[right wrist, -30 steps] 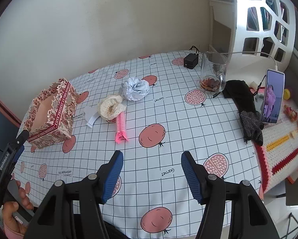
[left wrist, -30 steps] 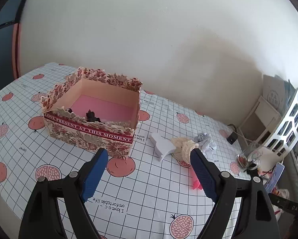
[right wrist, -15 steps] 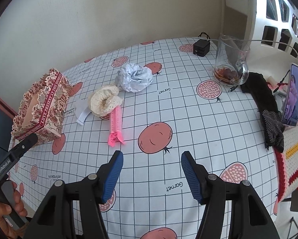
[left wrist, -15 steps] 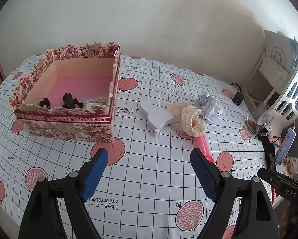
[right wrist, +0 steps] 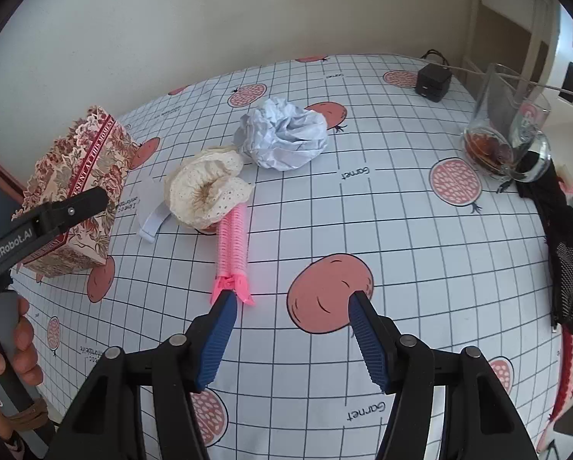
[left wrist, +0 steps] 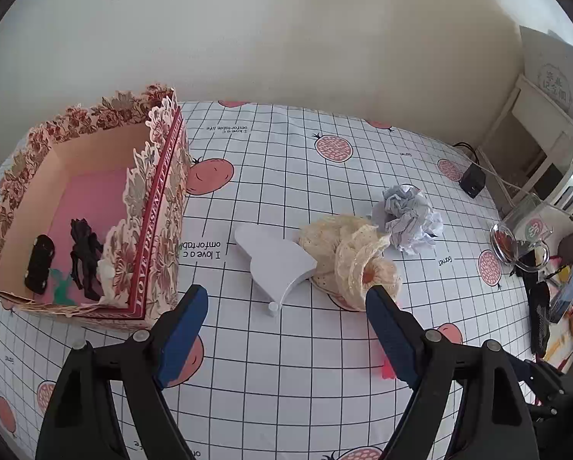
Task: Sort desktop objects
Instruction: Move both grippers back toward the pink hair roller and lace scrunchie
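The pink comb (right wrist: 232, 245) lies lengthwise just beyond the right tool (right wrist: 290, 301), left of centre. Both the right and the left tool (left wrist: 286, 299) gape open, holding nothing.

The left gripper (left wrist: 282, 306) points steeply down toward the table, its two blue-padded fingers (left wrist: 181, 335) spread wide with nothing between them. The right gripper (right wrist: 290, 306) tilts down as well, its jaws parted somewhat less, and they too hold nothing. In the right wrist view the left gripper's black body reaches in from the left edge, and the person's left hand (right wrist: 12, 352) wraps around its handle low at the near left, fingers curled over the grip.
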Motion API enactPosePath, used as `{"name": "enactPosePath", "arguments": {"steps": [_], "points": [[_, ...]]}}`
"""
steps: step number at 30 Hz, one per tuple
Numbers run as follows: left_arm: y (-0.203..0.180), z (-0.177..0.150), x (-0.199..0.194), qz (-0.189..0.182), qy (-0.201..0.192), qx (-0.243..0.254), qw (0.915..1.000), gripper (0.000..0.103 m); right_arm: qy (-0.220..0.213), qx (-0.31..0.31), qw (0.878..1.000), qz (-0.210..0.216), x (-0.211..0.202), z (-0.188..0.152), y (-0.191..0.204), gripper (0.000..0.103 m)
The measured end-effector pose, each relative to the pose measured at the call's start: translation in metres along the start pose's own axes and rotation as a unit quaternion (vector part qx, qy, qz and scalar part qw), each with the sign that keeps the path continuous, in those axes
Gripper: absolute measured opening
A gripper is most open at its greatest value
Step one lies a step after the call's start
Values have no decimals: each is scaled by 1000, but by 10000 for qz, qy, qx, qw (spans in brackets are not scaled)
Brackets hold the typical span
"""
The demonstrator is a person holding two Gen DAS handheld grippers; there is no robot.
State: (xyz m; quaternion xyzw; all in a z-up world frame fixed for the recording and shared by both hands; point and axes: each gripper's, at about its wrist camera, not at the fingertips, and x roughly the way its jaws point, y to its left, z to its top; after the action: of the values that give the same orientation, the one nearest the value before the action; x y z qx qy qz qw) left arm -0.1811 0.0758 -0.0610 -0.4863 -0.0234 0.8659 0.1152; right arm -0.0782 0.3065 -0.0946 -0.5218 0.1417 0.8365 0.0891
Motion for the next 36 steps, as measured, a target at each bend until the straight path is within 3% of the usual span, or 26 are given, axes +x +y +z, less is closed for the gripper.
{"name": "enactPosePath", "arguments": {"steps": [15,25,29,36], "points": [[10,6,42,8,412,-252,9988,85,309,-379,9988,56,50,21,32,64],[14,10,63,-20,580,-472,9972,85,389,-441,9983,8,67,25,40,64],[14,10,68,-3,556,-480,9973,85,413,-416,9983,-23,72,23,41,57],[13,13,78,53,598,-457,9972,85,287,-622,9976,-130,74,19,49,59]]}}
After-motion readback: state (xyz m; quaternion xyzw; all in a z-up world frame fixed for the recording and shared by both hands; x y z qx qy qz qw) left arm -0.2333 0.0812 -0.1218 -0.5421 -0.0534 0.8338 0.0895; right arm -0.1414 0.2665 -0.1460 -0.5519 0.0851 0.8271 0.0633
